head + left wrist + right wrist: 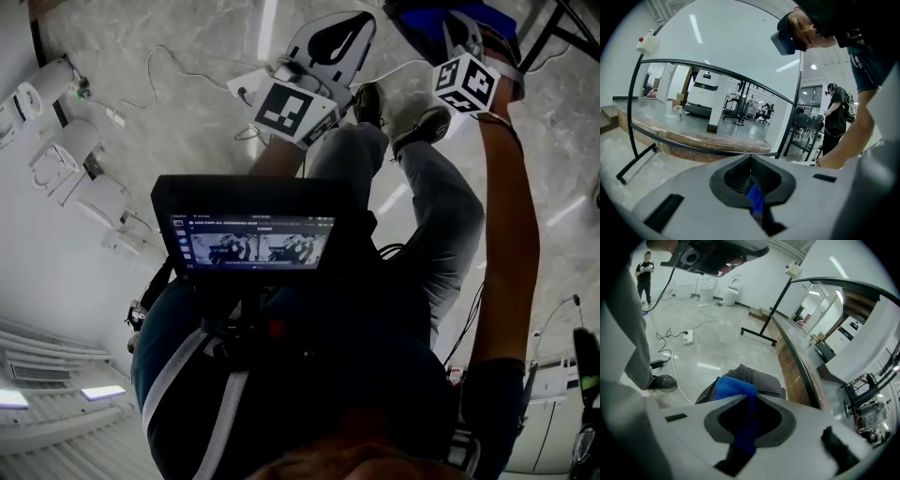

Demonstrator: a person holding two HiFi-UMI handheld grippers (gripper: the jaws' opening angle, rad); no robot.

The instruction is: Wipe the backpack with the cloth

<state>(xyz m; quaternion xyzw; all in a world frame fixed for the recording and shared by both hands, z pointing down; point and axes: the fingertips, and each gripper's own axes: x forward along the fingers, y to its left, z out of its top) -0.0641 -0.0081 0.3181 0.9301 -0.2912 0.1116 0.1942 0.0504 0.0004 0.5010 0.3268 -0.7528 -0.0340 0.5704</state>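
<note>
Right gripper [749, 400] jaws clamped on blue cloth [733, 387], left gripper [750, 160] jaws together; wiping not started, I'd say, so next bring cloth down onto backpack [765, 382].

No word, number or brand can be read in any of the views. The black rectangular screen [253, 239] mounted at the person's chest shows a thin line of pale print along its top edge, above two small camera pictures, but the letters are too small to make out. The left gripper's white marker cube [284, 108] and the right gripper's white marker cube [466, 82] carry black-and-white square patterns, not letters or digits. In the two gripper views, the room's walls, frames and machines show no legible sign or label.
</note>
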